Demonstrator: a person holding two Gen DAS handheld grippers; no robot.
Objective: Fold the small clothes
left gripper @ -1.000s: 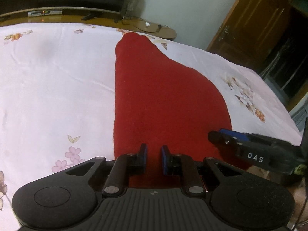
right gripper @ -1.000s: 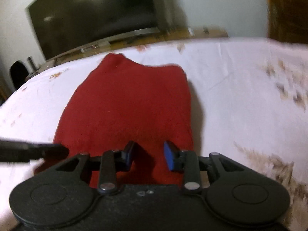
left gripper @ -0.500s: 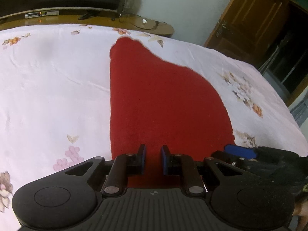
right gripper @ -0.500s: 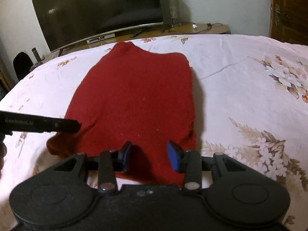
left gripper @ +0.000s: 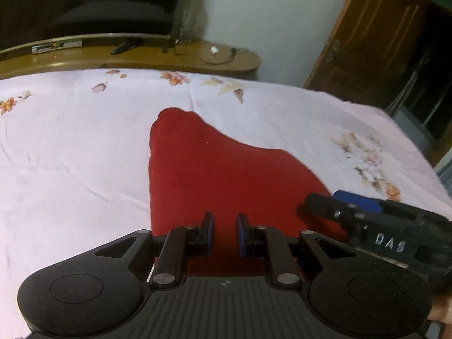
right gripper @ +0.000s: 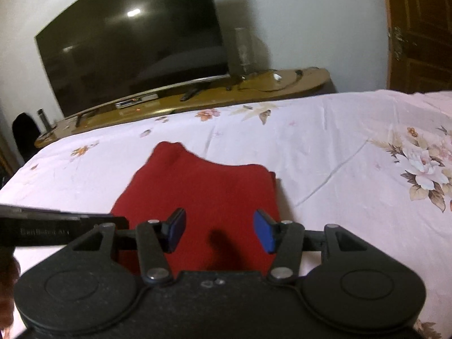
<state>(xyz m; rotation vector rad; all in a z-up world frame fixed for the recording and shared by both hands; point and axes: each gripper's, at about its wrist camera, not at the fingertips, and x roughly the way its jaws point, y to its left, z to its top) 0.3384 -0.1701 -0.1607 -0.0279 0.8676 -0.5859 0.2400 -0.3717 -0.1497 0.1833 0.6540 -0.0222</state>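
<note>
A small red garment point(left gripper: 220, 175) lies flat on the floral bedsheet point(left gripper: 70, 152); it also shows in the right wrist view point(right gripper: 209, 195). My left gripper point(left gripper: 224, 234) hovers over its near edge with the jaws a narrow gap apart and nothing between them. My right gripper point(right gripper: 220, 230) is open wide over the garment's near edge, empty. It shows from the side in the left wrist view point(left gripper: 353, 206). The left gripper's finger shows at the left of the right wrist view point(right gripper: 56, 223).
The bed's far edge meets a wooden TV bench point(right gripper: 197, 99) with a large dark TV point(right gripper: 132, 39). A wooden door point(left gripper: 373, 34) stands at the right. Bare sheet point(right gripper: 353, 155) lies on both sides of the garment.
Both grippers have pulled back and risen, so the garment looks smaller and farther. The right gripper's jaws have opened wider. The left jaws kept their narrow gap.
</note>
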